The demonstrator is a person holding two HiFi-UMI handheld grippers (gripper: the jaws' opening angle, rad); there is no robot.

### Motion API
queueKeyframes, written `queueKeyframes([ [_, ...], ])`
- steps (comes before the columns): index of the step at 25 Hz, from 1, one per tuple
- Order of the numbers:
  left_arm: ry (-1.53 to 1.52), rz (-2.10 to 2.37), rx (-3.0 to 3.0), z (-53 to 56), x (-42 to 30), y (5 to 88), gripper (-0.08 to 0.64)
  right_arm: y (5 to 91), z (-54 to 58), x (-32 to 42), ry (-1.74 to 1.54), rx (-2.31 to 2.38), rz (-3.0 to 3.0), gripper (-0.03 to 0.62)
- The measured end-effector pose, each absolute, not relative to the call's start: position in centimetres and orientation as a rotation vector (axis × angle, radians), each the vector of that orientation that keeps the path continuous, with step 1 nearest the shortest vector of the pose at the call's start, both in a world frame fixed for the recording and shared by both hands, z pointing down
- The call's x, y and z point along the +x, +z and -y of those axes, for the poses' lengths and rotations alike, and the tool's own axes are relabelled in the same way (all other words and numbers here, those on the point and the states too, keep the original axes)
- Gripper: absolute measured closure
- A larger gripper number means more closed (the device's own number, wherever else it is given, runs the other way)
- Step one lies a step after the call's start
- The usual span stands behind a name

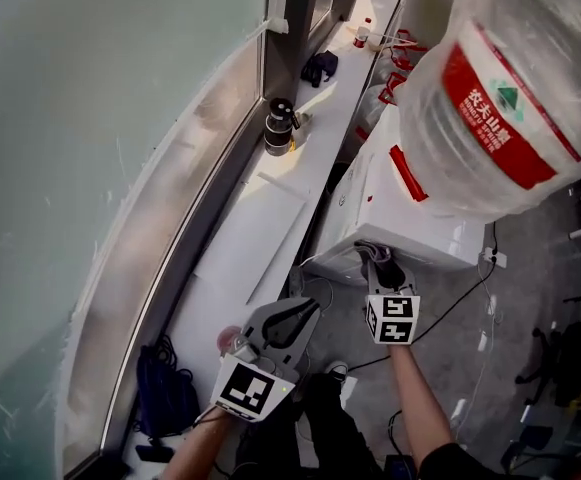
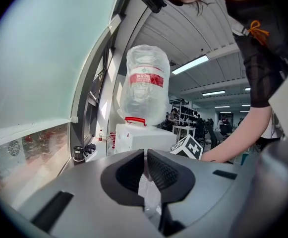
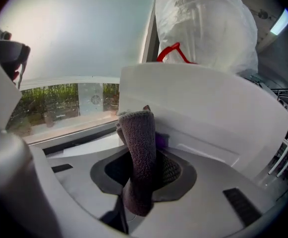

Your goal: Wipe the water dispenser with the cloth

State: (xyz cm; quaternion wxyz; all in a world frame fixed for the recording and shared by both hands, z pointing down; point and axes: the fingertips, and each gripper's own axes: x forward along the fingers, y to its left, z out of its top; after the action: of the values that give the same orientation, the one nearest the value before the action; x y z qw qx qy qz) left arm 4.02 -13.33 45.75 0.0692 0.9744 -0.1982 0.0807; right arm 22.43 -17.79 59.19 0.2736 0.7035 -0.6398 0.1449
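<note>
The white water dispenser (image 1: pixel 410 203) stands by the window ledge, topped by a large bottle (image 1: pixel 510 78) with a red label, wrapped in clear plastic. My right gripper (image 1: pixel 378 264) is shut on a folded grey-brown cloth (image 3: pixel 140 150), whose top end rests against the dispenser's white front (image 3: pixel 203 118) near its lower edge. My left gripper (image 1: pixel 300 316) hangs lower left, away from the dispenser, its jaws shut with nothing between them. In the left gripper view the dispenser (image 2: pixel 144 138) and bottle (image 2: pixel 144 83) stand ahead of that gripper (image 2: pixel 146 166).
A long white window ledge (image 1: pixel 220 298) runs along the glass, carrying a black cylinder (image 1: pixel 280 126), a dark object (image 1: pixel 320 66) and a flat white board (image 1: pixel 260 228). Cables (image 1: pixel 460 303) trail across the floor beside the dispenser. A dark bundle (image 1: pixel 165 393) lies below the ledge.
</note>
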Motion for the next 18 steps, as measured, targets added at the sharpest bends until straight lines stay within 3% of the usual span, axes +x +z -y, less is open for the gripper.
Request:
queueKeyframes([
  [18,0.263,0.764,2.815,16.2,2.2,54.9,0.531,78.4,19.2,21.6,0.511,1.695,1.641,0.486],
])
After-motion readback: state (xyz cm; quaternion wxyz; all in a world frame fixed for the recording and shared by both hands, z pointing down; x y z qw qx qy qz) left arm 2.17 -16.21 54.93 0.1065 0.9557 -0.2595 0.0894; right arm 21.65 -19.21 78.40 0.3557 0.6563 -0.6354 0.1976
